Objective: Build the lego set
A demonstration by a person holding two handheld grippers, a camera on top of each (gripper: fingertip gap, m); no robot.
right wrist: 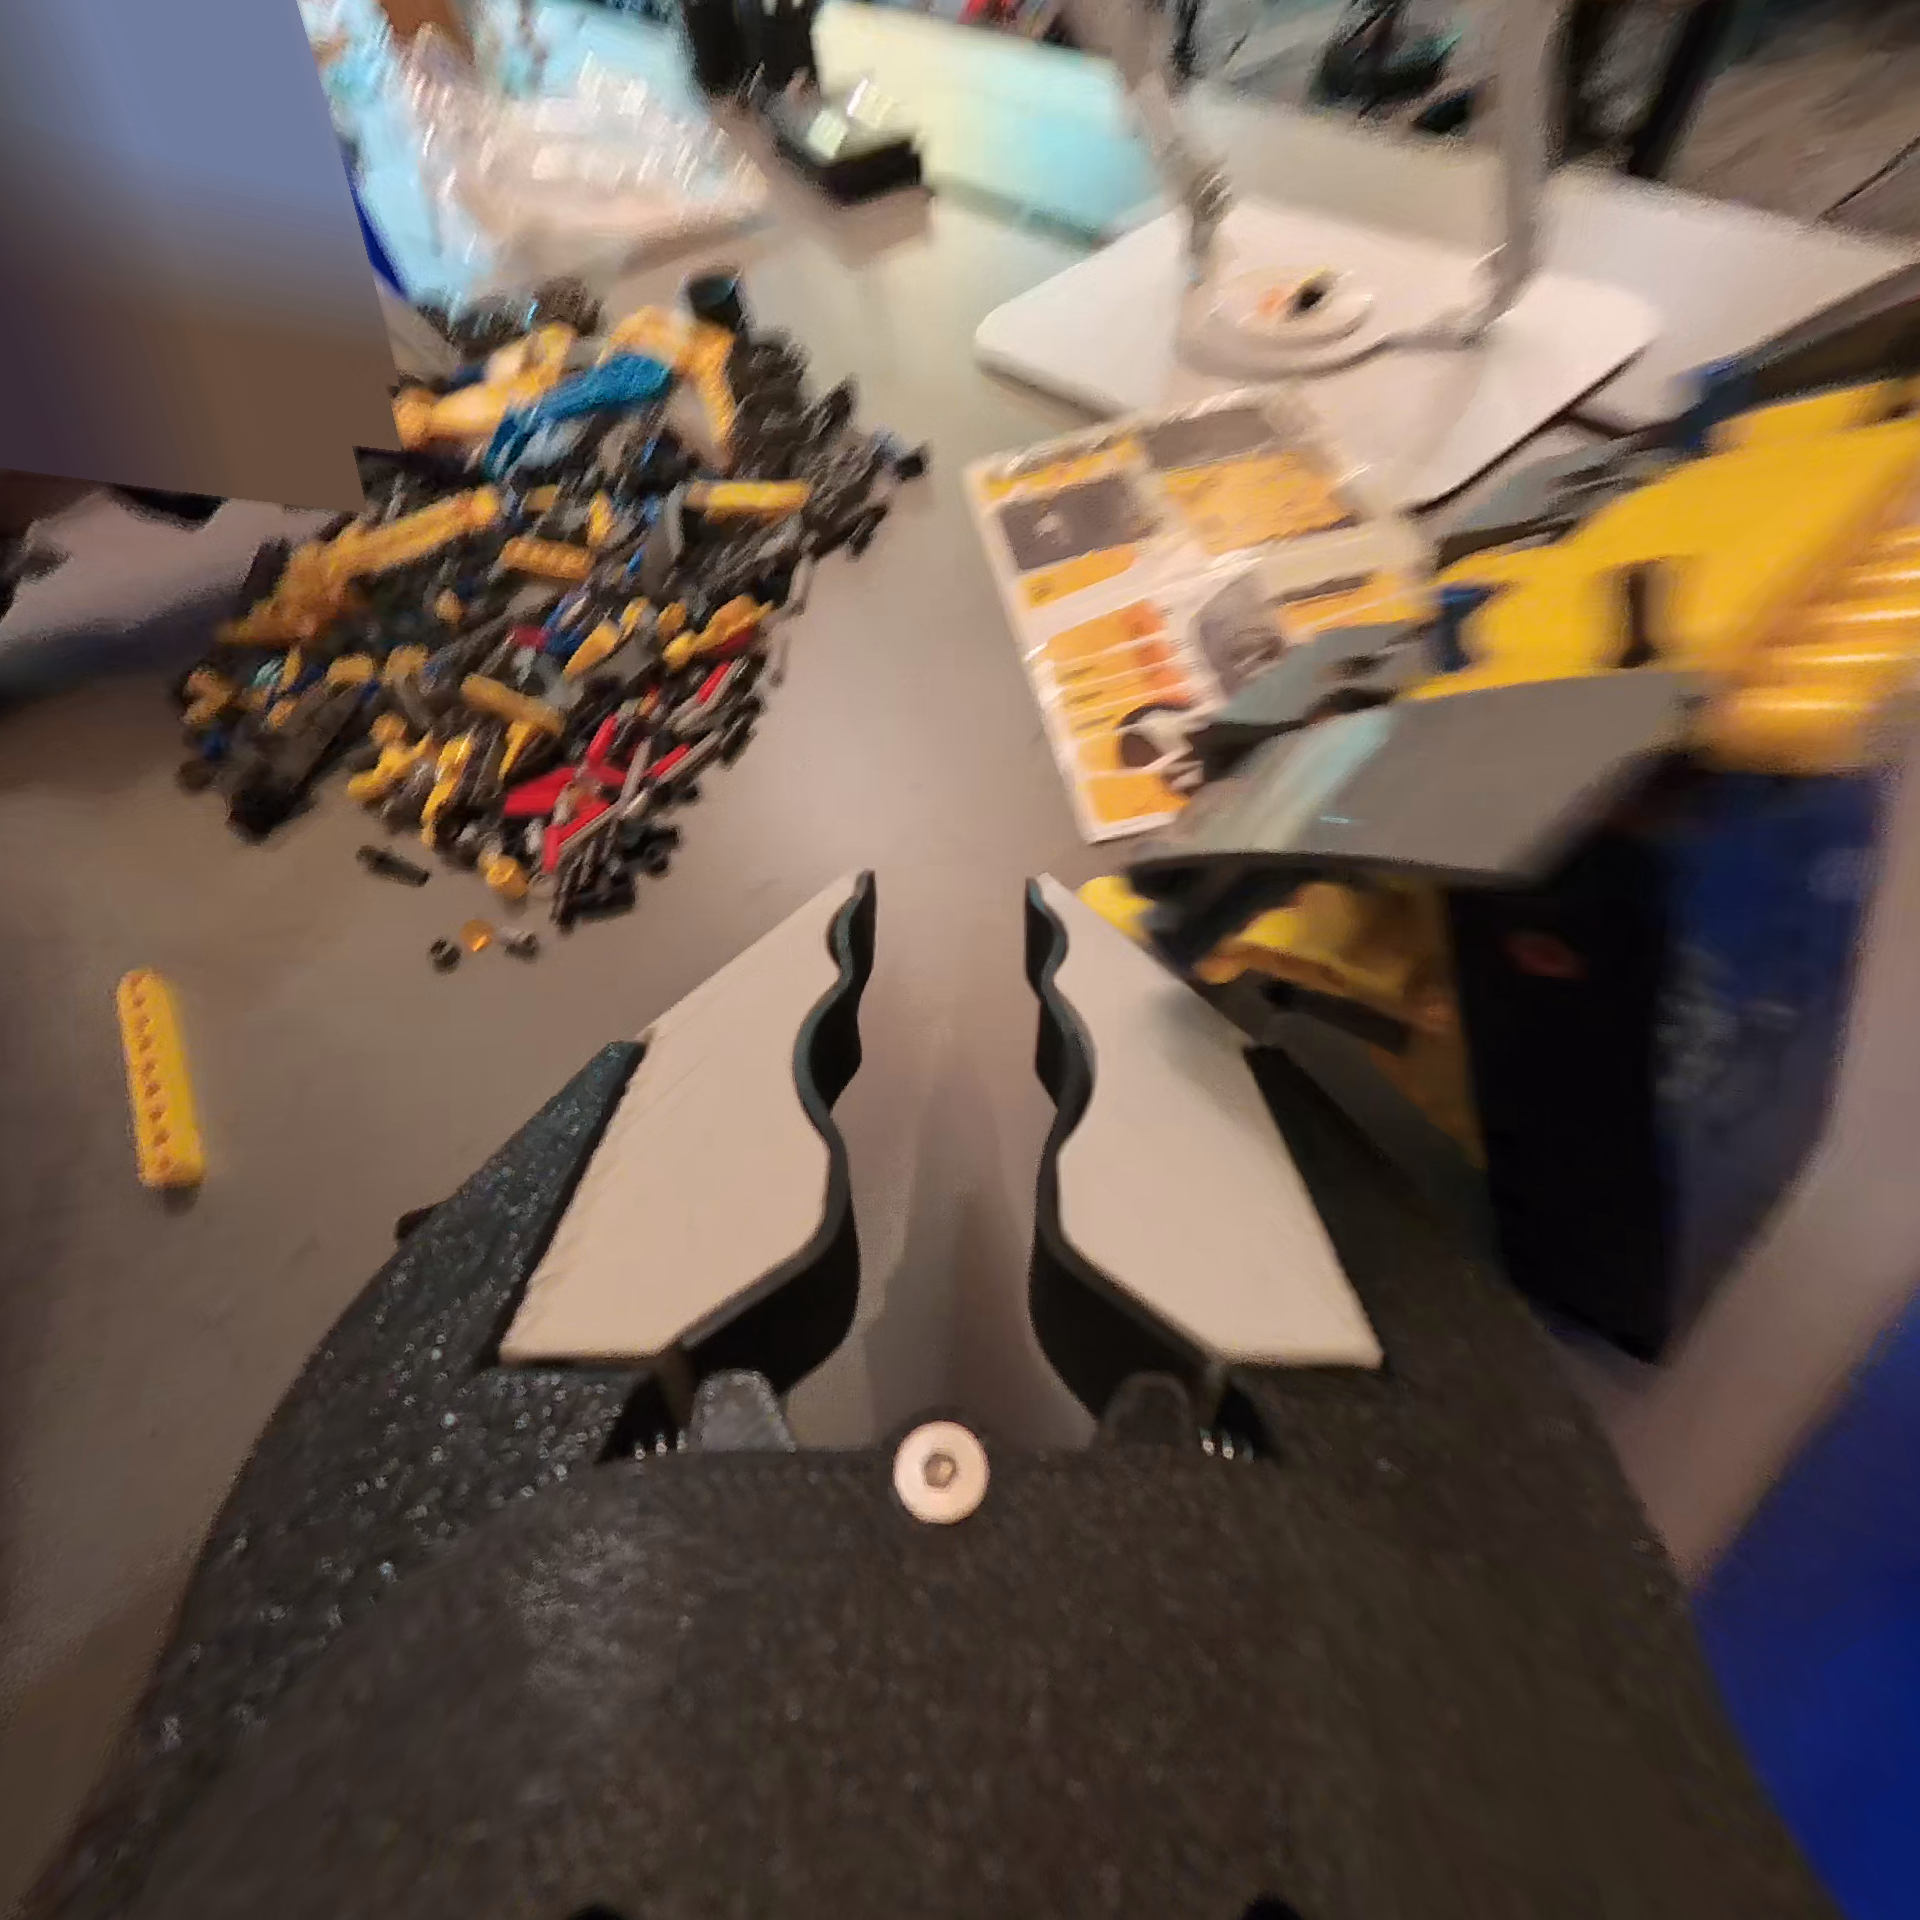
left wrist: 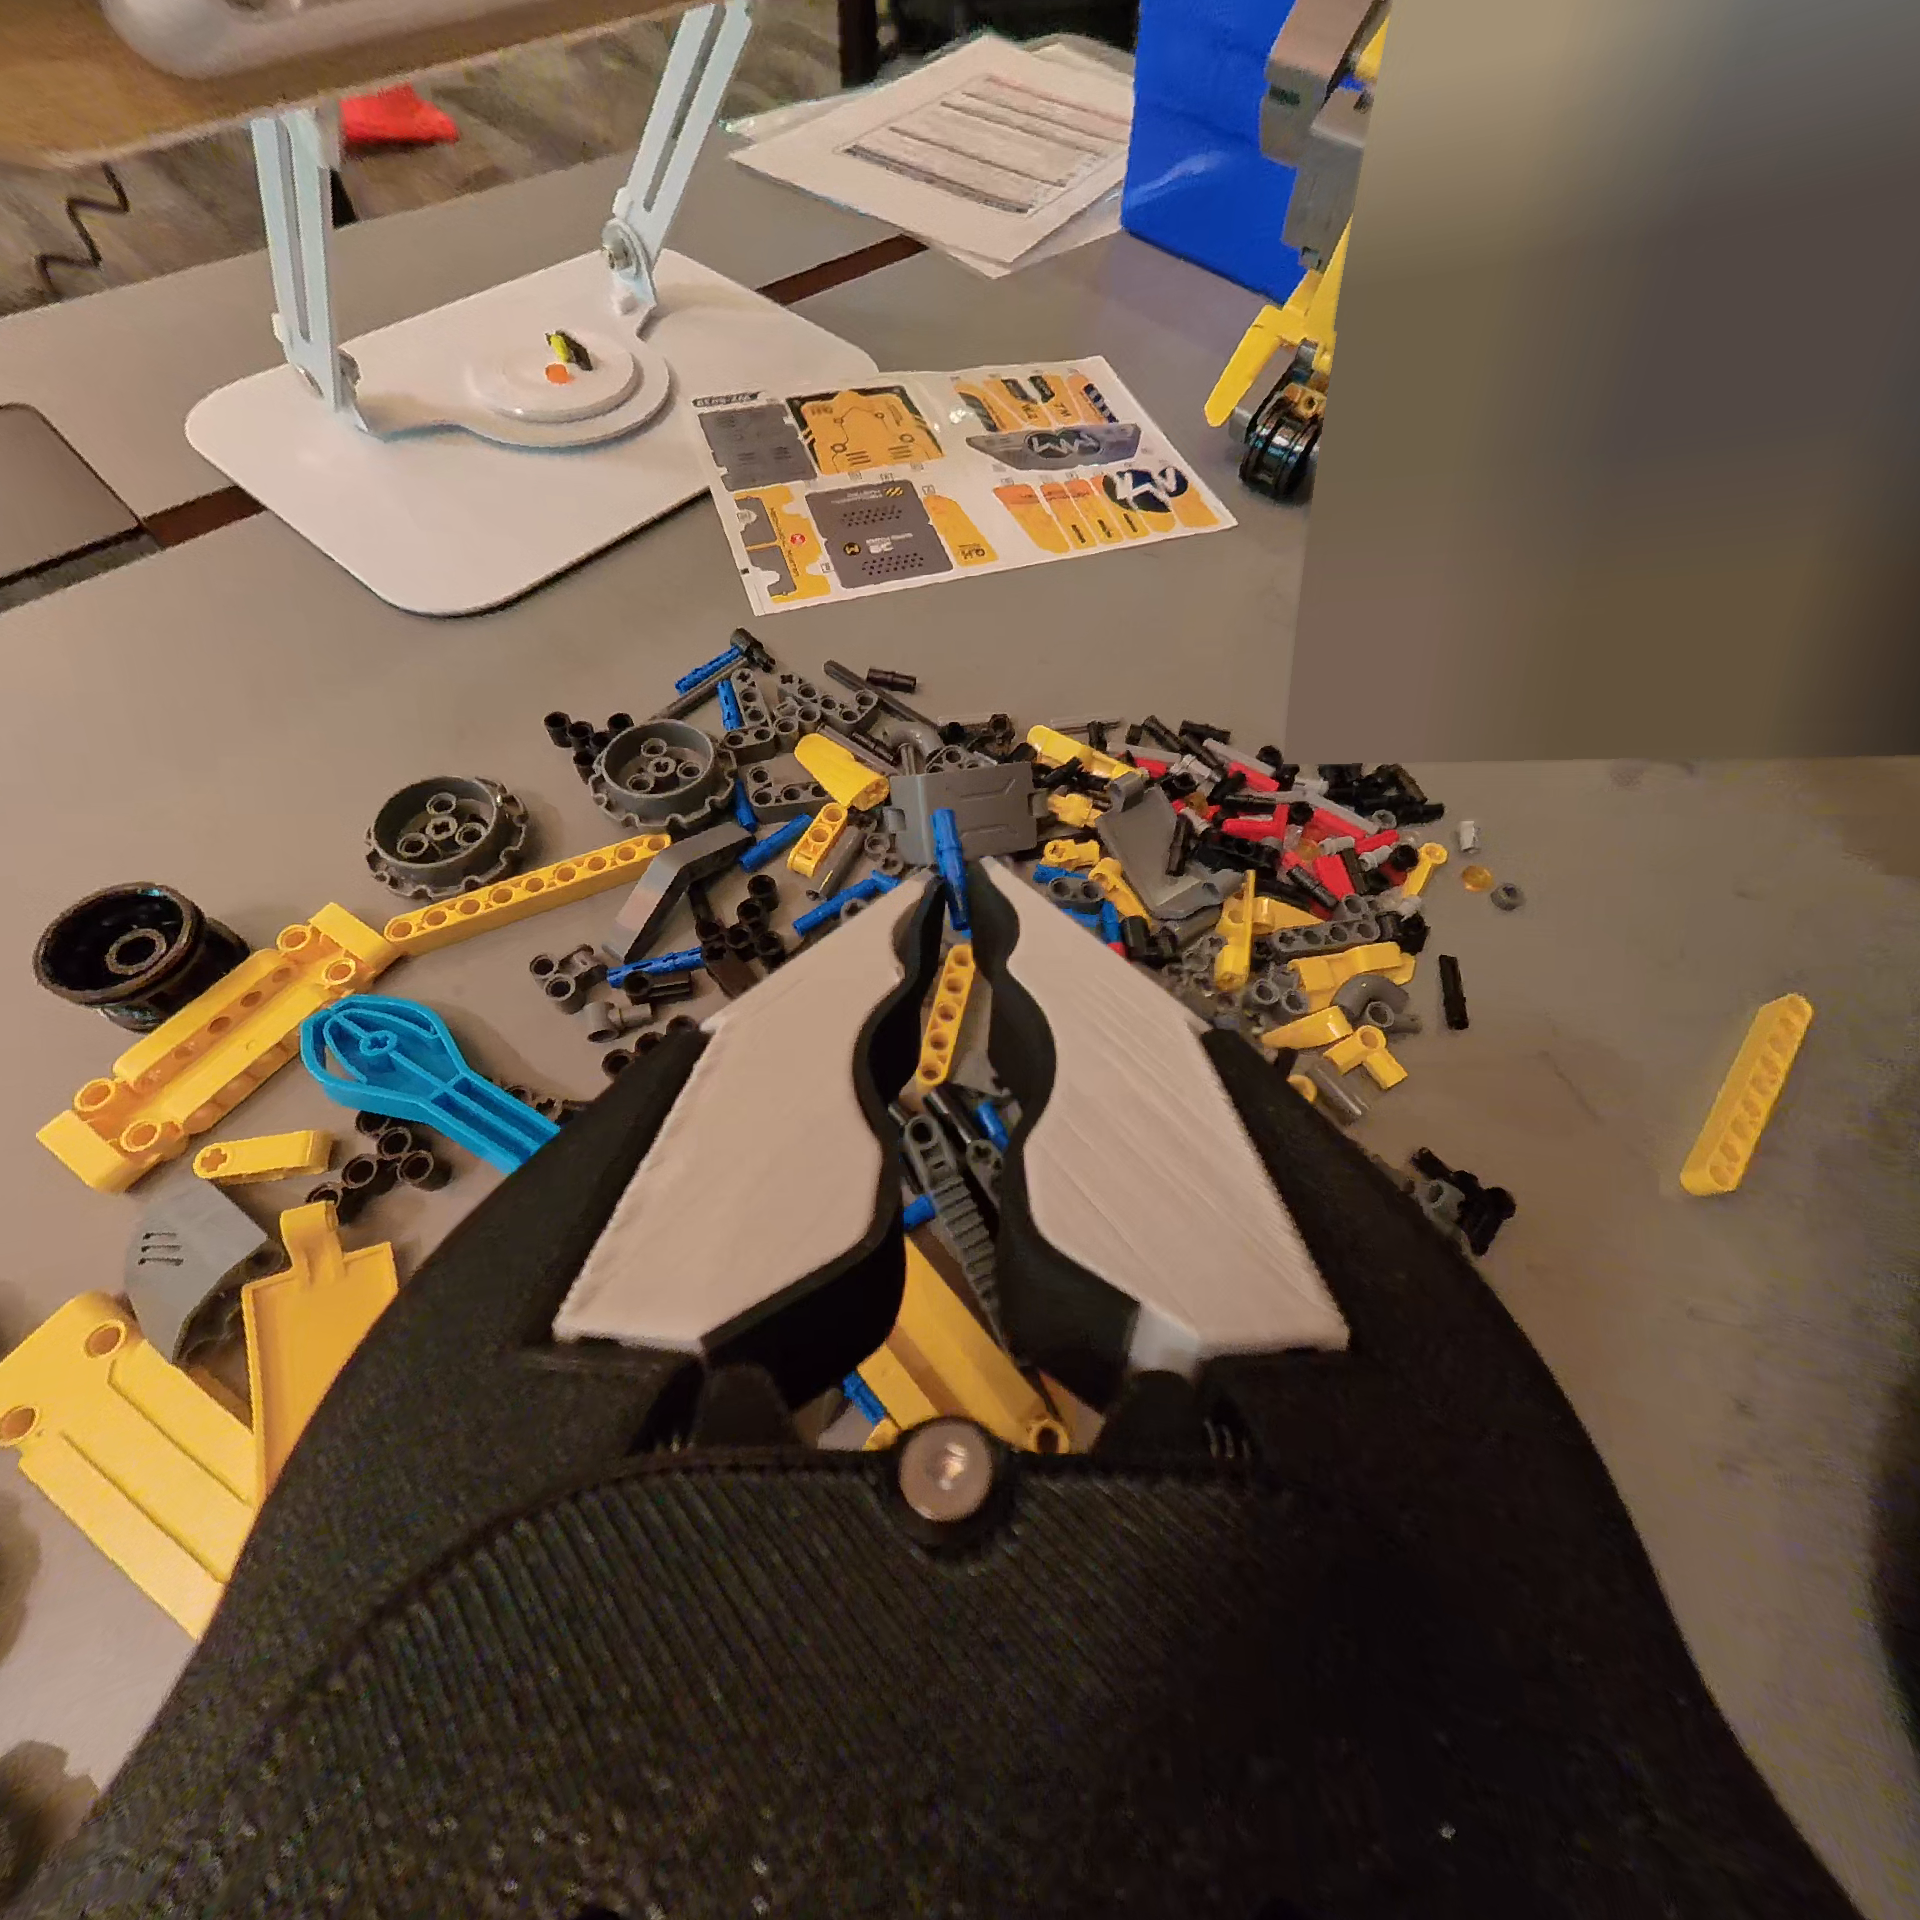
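Observation:
My left gripper (left wrist: 954, 888) hangs over a pile of small yellow, black, blue, red and grey building pieces (left wrist: 1195, 862) on a grey table. Its tips are shut on a small blue pin (left wrist: 947, 844) that sticks up out of them above a grey panel piece (left wrist: 966, 805). My right gripper (right wrist: 948, 904) is open and empty above bare table. A part-built yellow and grey model (right wrist: 1662, 582) is close to its right finger. The right wrist view is blurred. The pile (right wrist: 499, 644) lies to its far left.
A lone yellow beam (left wrist: 1748, 1091) lies right of the pile and shows in the right wrist view (right wrist: 161, 1081). A sticker sheet (left wrist: 956, 478), a white stand base (left wrist: 468, 488), papers (left wrist: 956, 145) and a blue box (left wrist: 1195, 156) lie behind. A black wheel (left wrist: 130, 951) and a blue tool (left wrist: 405, 1070) lie left. Across from one pair of fingers to the other is roughly 25 cm.

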